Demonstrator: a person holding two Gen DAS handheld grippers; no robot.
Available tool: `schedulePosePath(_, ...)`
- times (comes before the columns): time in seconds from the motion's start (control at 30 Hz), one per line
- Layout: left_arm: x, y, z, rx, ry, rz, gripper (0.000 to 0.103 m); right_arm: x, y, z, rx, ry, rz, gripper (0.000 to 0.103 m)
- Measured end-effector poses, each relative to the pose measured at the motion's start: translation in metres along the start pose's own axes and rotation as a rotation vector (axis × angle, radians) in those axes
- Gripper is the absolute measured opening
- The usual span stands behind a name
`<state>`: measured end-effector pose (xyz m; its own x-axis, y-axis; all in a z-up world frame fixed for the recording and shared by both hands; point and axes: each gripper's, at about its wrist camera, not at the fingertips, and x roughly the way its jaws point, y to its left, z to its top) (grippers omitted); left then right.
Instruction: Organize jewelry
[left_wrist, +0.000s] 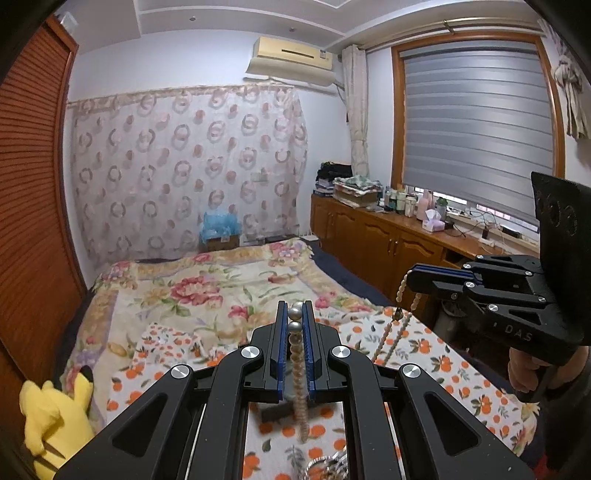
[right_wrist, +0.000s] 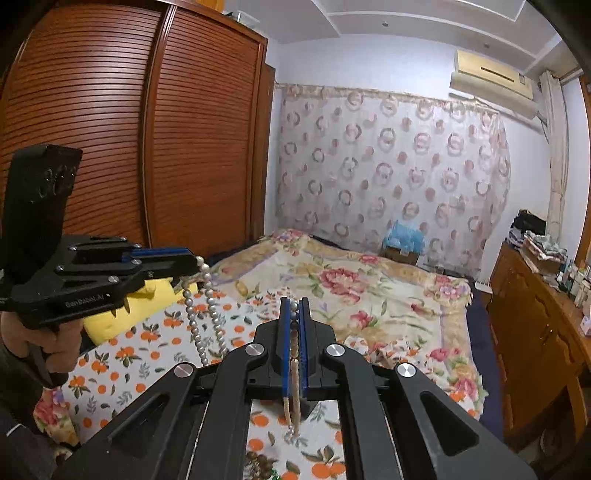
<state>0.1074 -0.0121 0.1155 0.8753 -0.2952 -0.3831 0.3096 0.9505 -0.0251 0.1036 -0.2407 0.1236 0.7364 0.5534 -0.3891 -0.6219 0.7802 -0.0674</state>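
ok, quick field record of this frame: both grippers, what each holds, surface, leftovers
left gripper: shut on pearl necklace, round silver-white beads, strands hanging free
right gripper: shut on small-bead necklace, cream, strands hanging down
surface: orange-print cloth over a floral bedspread
leftovers: silvery jewelry and brown bead string lying on the cloth beneath the grippers
nearby: yellow plush toy at the bed edge
hands: one on each gripper handle, right hand, left hand
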Motion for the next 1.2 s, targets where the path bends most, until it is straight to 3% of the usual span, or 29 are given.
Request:
schedulePosePath(0.47,0.055,0.023,0.026,-0.039,0.031,-0.009,0.007,0.042,-0.035,0.039,0.003,-0.002,0.051,0.005)
schedulePosePath(0.77,0.101,0.036,-0.019,-0.069,0.149,-0.02,0.007,0.085,-0.049,0.041,0.007,0.023,0.062,0.005)
schedulePosePath(1.0,0.137,0.043,-0.071,-0.116,0.268,-0.035,0.007,0.141,-0.052,0.009,0.041,0.11,0.077,0.005)
schedulePosePath(1.2,0.148,0.041,-0.087,-0.117,0.319,-0.037,0.007,0.17,-0.051,-0.016,0.055,0.173,0.101,0.005)
